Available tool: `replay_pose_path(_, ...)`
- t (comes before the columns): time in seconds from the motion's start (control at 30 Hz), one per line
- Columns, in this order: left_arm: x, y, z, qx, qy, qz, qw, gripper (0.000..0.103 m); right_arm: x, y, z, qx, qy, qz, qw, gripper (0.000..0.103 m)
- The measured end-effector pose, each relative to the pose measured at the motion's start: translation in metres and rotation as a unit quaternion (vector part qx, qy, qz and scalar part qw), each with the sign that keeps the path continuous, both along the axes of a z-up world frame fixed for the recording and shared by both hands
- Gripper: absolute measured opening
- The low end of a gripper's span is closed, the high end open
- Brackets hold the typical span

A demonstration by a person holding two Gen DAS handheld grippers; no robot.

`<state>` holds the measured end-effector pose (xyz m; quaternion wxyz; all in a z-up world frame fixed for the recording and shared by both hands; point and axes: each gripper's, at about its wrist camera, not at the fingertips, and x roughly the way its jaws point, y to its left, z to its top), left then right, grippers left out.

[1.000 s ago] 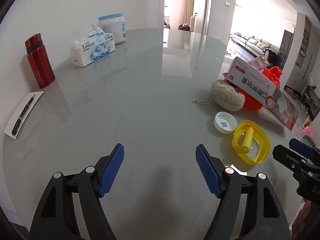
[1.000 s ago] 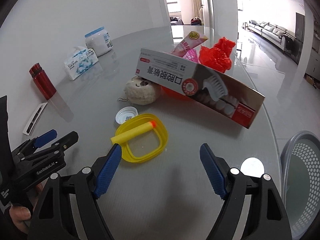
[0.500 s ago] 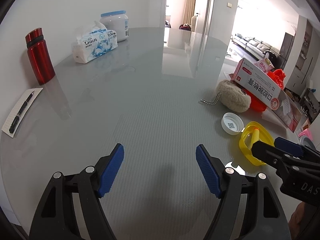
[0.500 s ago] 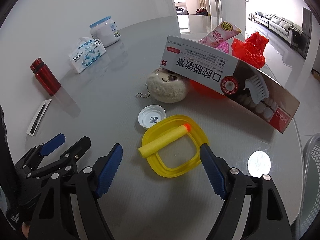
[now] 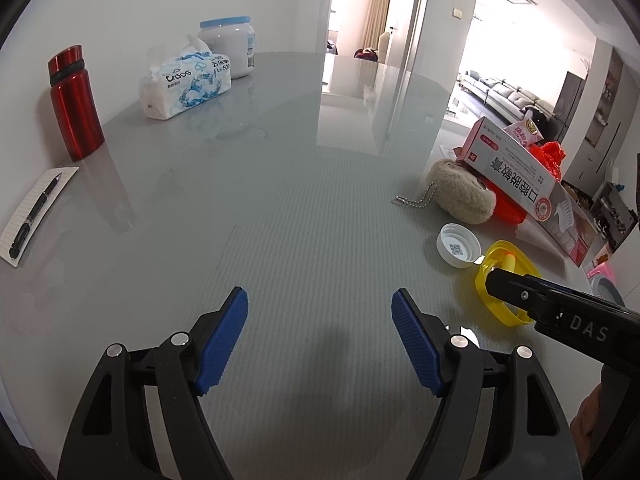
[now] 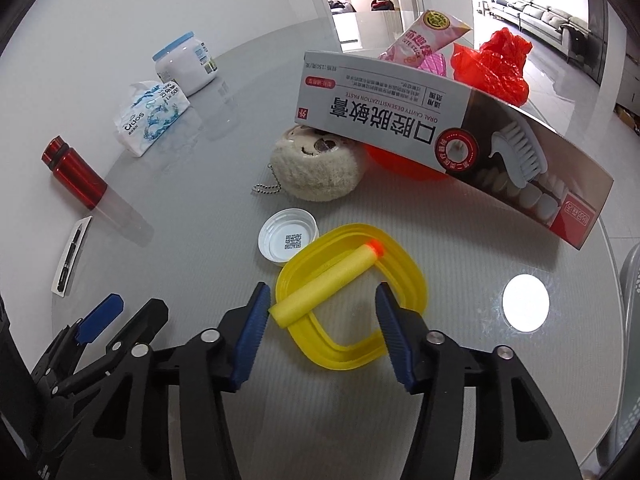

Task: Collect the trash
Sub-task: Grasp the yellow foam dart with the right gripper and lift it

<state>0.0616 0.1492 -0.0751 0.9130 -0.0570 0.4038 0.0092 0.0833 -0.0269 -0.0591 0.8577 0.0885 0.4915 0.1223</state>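
Toothpaste box (image 6: pixel 432 128) reads "ORAL CAVITY DESENSITIZATION PASTE"; right gripper (image 5: pixel 588 326) body marked "DAS"; QR code in white cap (image 6: pixel 289 240).

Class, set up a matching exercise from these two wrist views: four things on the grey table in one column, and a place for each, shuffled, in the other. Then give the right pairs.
Things:
1. foam dart
2. white cap
3. pen
4. toothpaste box

Places:
A. lying on a strip of lined paper
B. leaning on the plush ball
C. lying across the yellow lid
D. open side up, beside the yellow lid

Pairs: 1-C, 2-D, 3-A, 4-B
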Motion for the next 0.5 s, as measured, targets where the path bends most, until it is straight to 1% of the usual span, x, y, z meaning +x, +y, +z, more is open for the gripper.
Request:
replay_pose_path(0.1,-0.0006,-0.0001,-0.0002,0.000,0.000,0.000,1.0000,0.073,0.0008,0.0005,-0.0008,-0.002,0.000,0.001,1.000,0.046)
replay_pose_path(0.17,-0.0008,-0.0006,-0.0002,0.000,0.000,0.000,1.0000,0.073,0.0011,0.0001,-0.0011,0.001,0.001,0.003,1.000,0.041)
replay_pose_path(0.2,-0.0009,-0.0007,-0.0002,0.000,0.000,0.000,1.0000,0.073,0.0008,-0.0003,-0.0009,0.003,0.001,0.004,1.000,0.037)
replay_pose_path(0.27,-0.0009,-0.0005,-0.0002,0.000,0.000,0.000,1.0000,0.073,-0.0003,-0.0015,-0.0007,0.009,0.000,0.008,1.000,0.022)
replay_pose_path(0.37,-0.0017,-0.0017,0.0000,0.001,0.000,0.000,1.0000,0.073,-0.0022,0.0002,0.0009,0.000,-0.007,0.011,1.000,0.021)
replay_pose_path(0.5,-0.0023,-0.0024,0.0006,0.001,0.000,-0.001,1.0000,0.073,-0.0076,-0.0026,0.0037,0.009,-0.013,0.014,1.000,0.018)
